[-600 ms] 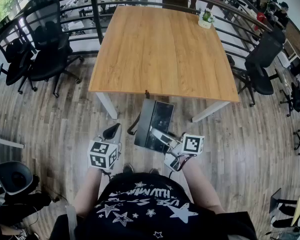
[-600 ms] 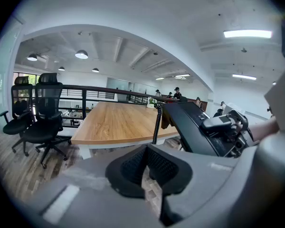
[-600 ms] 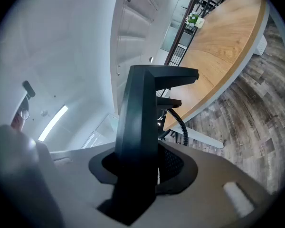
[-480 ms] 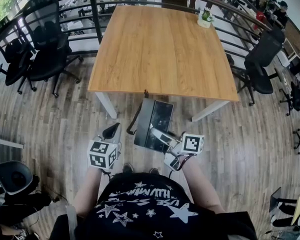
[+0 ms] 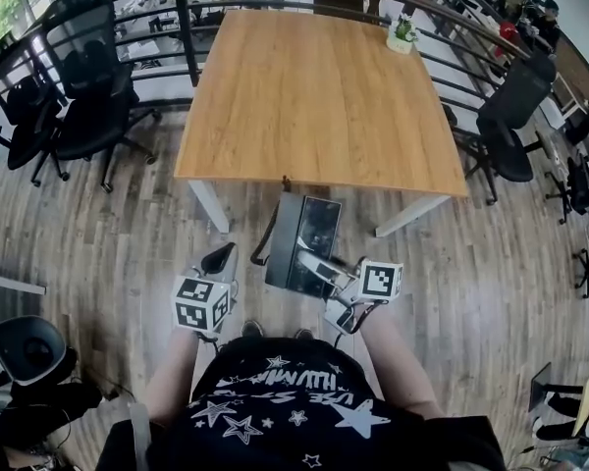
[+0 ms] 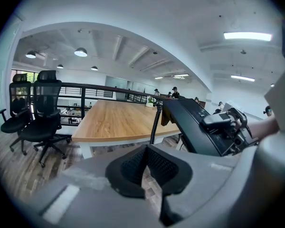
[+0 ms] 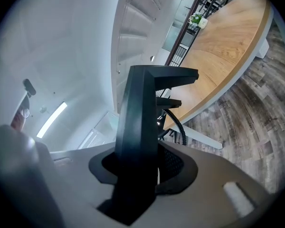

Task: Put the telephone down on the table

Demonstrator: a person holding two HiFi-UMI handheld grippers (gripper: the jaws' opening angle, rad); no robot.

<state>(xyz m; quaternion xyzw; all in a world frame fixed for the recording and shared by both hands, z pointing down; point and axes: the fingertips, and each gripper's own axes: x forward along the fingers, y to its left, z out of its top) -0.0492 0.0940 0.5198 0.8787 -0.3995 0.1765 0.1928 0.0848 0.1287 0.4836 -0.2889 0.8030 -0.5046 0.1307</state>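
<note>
Our right gripper point(image 5: 321, 267) pinches the telephone point(image 5: 299, 232), left gripper point(image 5: 219, 260) pressed together; we should lift it level onto the upper-centre table point(image 5: 314, 96).

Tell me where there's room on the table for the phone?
Nearly the whole wooden table is bare, near edge to railing. Only a small potted plant sits at its far right corner. Crowding is off the table: black chairs at the left, another chair at the right.
</note>
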